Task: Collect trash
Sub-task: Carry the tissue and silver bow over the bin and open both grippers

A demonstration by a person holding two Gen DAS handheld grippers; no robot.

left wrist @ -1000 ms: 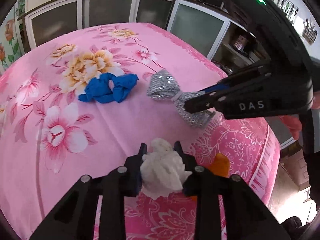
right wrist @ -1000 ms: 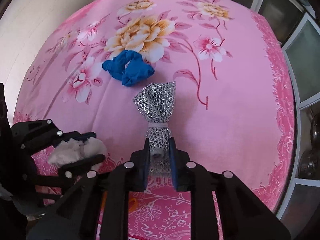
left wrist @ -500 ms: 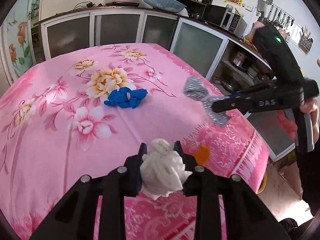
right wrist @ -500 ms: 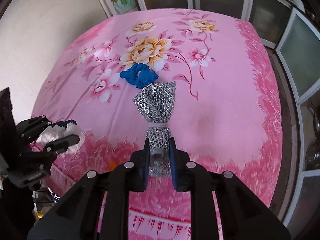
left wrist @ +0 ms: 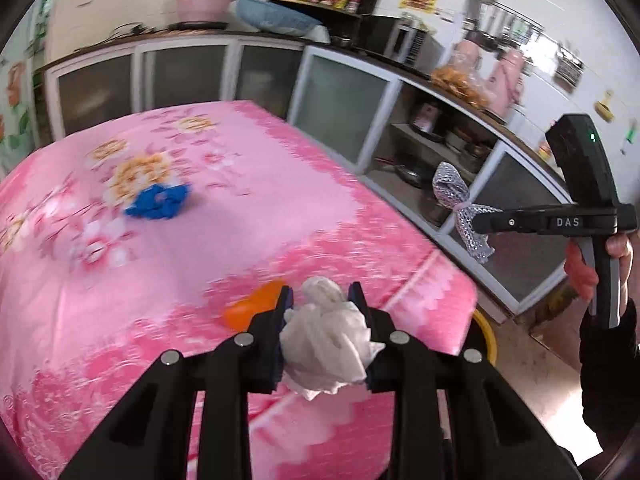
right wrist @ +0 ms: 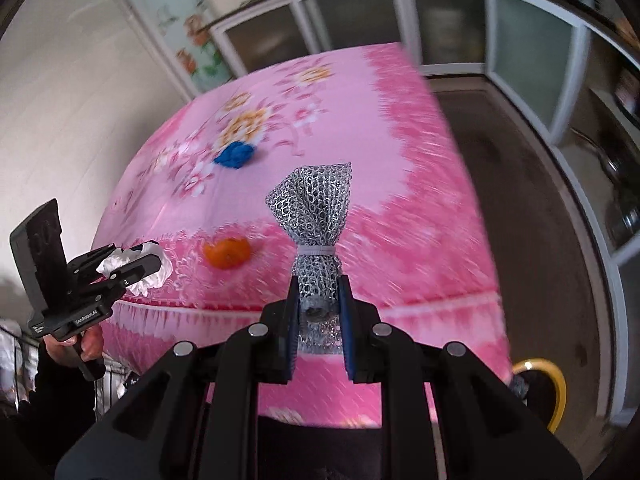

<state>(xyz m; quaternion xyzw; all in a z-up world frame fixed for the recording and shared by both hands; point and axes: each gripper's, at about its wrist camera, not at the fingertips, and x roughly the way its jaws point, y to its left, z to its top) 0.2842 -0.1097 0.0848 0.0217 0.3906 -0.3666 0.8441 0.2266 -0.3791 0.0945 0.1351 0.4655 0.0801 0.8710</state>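
Table (left wrist: pixel 240 216) under pink floral cloth holds two pieces yet to collect: blue wad (left wrist: pixel 158 202) at 10 o'clock, orange scrap (left wrist: pixel 250 308) near the front edge. Right tool (right wrist: pixel 318 316) is clamped on silver mesh bow (right wrist: pixel 314 216), left tool (left wrist: pixel 322 320) on white tissue (left wrist: pixel 328 344); both held off the table. Judged roughly half done; yellow-rimmed bin (right wrist: pixel 554 384) at 4 o'clock, right view, is the likely drop.

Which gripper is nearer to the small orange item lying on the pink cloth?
Left. The left gripper, holding a white crumpled tissue, hovers just beside the orange item. The right gripper, holding a silver mesh bow, is off past the table's edge.
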